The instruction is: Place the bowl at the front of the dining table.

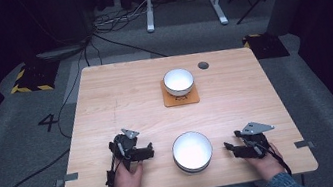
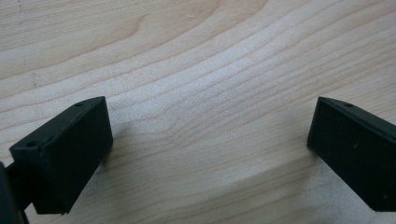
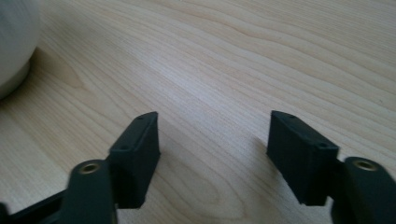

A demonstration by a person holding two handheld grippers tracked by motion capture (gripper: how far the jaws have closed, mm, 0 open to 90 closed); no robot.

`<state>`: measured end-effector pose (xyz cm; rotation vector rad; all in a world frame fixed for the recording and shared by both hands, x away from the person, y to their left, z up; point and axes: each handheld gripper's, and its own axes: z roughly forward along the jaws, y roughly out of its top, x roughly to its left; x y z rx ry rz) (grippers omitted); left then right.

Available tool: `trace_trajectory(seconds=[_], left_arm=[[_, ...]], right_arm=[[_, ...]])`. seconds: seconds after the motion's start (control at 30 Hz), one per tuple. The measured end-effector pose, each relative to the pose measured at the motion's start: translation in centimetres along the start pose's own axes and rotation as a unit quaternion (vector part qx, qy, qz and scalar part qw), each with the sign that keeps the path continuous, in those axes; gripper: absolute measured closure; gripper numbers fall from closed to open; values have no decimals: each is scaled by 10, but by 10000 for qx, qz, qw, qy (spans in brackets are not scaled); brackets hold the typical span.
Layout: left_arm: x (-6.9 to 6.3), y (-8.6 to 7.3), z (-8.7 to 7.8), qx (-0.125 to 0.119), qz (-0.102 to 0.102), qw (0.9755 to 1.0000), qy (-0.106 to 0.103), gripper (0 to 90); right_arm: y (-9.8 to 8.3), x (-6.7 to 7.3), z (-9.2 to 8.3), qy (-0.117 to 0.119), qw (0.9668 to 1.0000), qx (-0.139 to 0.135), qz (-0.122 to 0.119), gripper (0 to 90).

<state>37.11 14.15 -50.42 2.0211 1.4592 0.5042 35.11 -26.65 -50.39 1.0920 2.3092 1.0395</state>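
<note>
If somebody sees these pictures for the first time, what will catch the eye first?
Two white bowls on the wooden table: the near bowl sits between the left gripper and the right gripper, the far bowl stands on an orange coaster. Both grippers have open jaws with only bare wood between them.

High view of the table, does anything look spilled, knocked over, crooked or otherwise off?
Nothing stands out. Both white bowls sit upright: the far bowl centred on its brown coaster, the near bowl on the bare wooden table. No spill shows. The left gripper and right gripper flank the near bowl, jaws open with nothing between them.
</note>
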Motion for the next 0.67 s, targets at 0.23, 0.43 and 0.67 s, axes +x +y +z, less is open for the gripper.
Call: trace_trajectory(seconds=[0.23, 0.43, 0.67], left_arm=[[0, 0, 0, 0, -2, 10000, -3, 2], [0, 0, 0, 2, 0, 10000, -4, 2], [0, 0, 0, 2, 0, 10000, -3, 2]], right_arm=[[3, -2, 4, -40, 9999, 122, 88, 179], [3, -3, 5, -77, 9998, 126, 97, 153], [3, -3, 5, -89, 9998, 131, 98, 146]])
